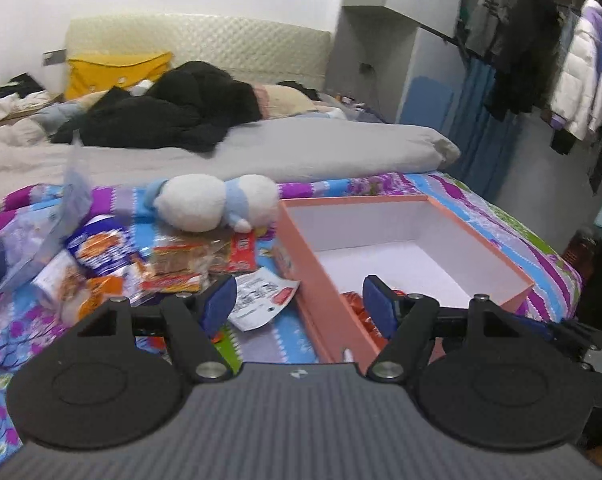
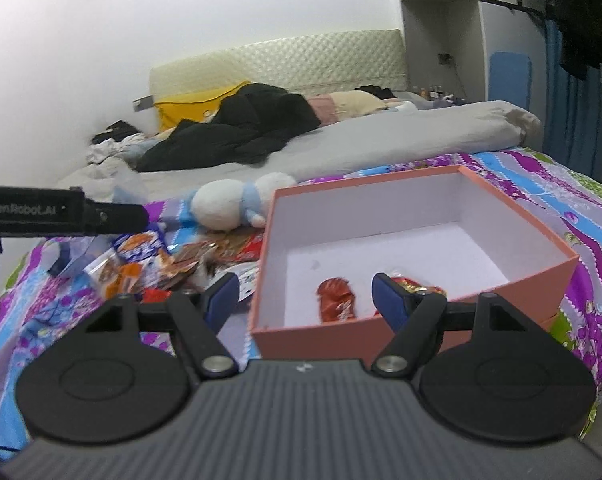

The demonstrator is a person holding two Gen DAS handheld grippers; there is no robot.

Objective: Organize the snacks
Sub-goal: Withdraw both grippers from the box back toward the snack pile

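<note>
Pink box point(image 2: 417, 336) lies just beyond right claw point(image 2: 303, 300).

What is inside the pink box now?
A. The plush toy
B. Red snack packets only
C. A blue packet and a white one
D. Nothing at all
B: the right wrist view shows the pink box holding only red packets near its front wall; the plush toy lies outside.

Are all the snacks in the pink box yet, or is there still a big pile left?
Just started. Two red-wrapped snacks already lie in the pink box, which is otherwise bare. Nothing is in hand: the left claw and right claw are both open and hold nothing. Most of the job is left: the pile of snack packets sits on the bedspread beside the box, by the plush toy.
</note>
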